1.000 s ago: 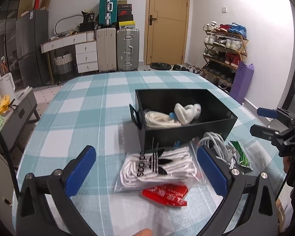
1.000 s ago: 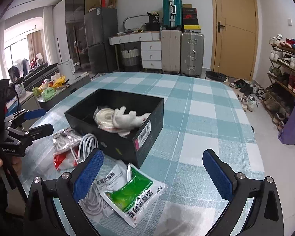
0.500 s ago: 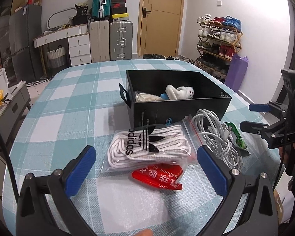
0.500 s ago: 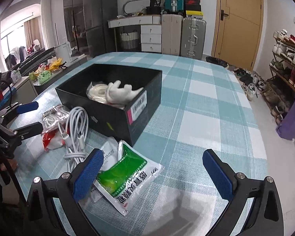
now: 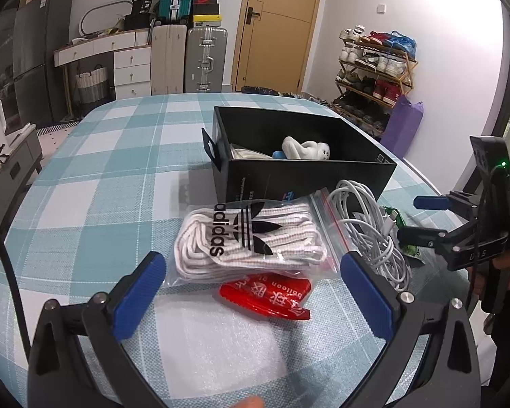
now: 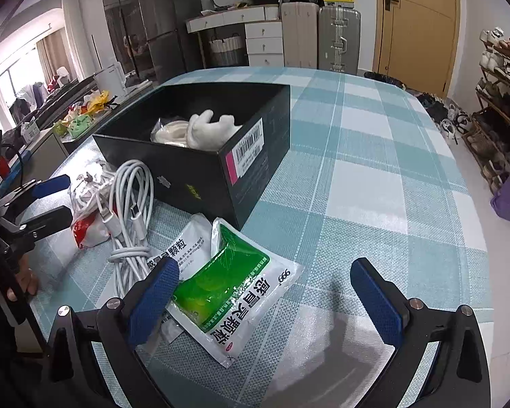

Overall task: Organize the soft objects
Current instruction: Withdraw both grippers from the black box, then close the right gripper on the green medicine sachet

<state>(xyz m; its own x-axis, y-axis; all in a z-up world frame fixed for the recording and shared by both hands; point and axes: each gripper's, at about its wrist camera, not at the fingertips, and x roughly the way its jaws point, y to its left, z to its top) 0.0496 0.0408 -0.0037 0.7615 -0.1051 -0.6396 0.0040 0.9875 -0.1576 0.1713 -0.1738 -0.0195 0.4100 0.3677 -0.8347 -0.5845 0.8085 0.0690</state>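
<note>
A black box [image 5: 309,176] [image 6: 200,166] stands on the checked table, holding a white plush toy [image 5: 306,148] [image 6: 210,127] and a bagged white bundle. In front of it lie a clear bag of white laces with a black logo [image 5: 248,234], a red packet [image 5: 268,294], a coil of white cables [image 5: 374,234] [image 6: 129,204] and a green and white sachet [image 6: 231,292]. My left gripper [image 5: 255,289] hovers open over the lace bag and red packet. My right gripper [image 6: 265,295] hangs open, with the sachet near its left finger. Both are empty.
The teal checked tablecloth [image 6: 374,176] stretches bare to the right of the box. Suitcases [image 5: 204,57] and drawers stand by the far wall beside a door, with a shoe rack [image 5: 374,78] on the right. A second white sachet [image 6: 183,248] lies under the green one.
Both grippers have come lower and closer to the table, so the bags, cables and sachet look larger. Nothing has been picked up and both stay open.
</note>
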